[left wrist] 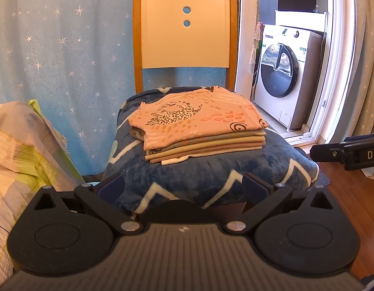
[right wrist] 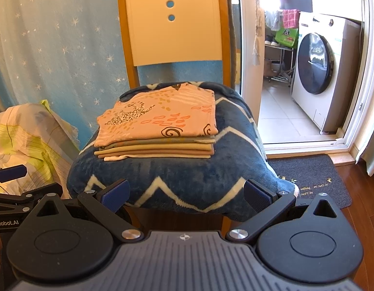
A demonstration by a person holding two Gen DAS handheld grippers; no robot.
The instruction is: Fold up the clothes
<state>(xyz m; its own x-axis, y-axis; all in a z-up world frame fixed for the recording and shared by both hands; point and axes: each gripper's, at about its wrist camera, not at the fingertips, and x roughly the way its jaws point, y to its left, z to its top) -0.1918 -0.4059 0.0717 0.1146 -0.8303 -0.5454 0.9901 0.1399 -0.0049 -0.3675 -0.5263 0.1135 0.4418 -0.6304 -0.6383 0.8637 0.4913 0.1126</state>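
Note:
A neat stack of folded clothes (left wrist: 199,131) (right wrist: 158,133) rests on a blue zigzag blanket (left wrist: 206,177) (right wrist: 177,177) draped over a chair seat. The top piece is pink with a spotted print and swirls; tan and cream layers lie beneath it. My left gripper (left wrist: 184,189) hangs open in front of the blanket, short of the stack, with nothing between its fingers. My right gripper (right wrist: 187,194) is also open and empty, at about the same distance from the chair. Each gripper shows at the edge of the other's view, the right one (left wrist: 347,151) and the left one (right wrist: 10,172).
The chair's cream and wood back (left wrist: 184,24) stands behind the stack, before a blue starred curtain (left wrist: 60,48). A bed with checked bedding (left wrist: 19,150) lies to the left. On the right are a doorway with a washing machine (right wrist: 318,65), a dark doormat (right wrist: 313,177) and wooden floor.

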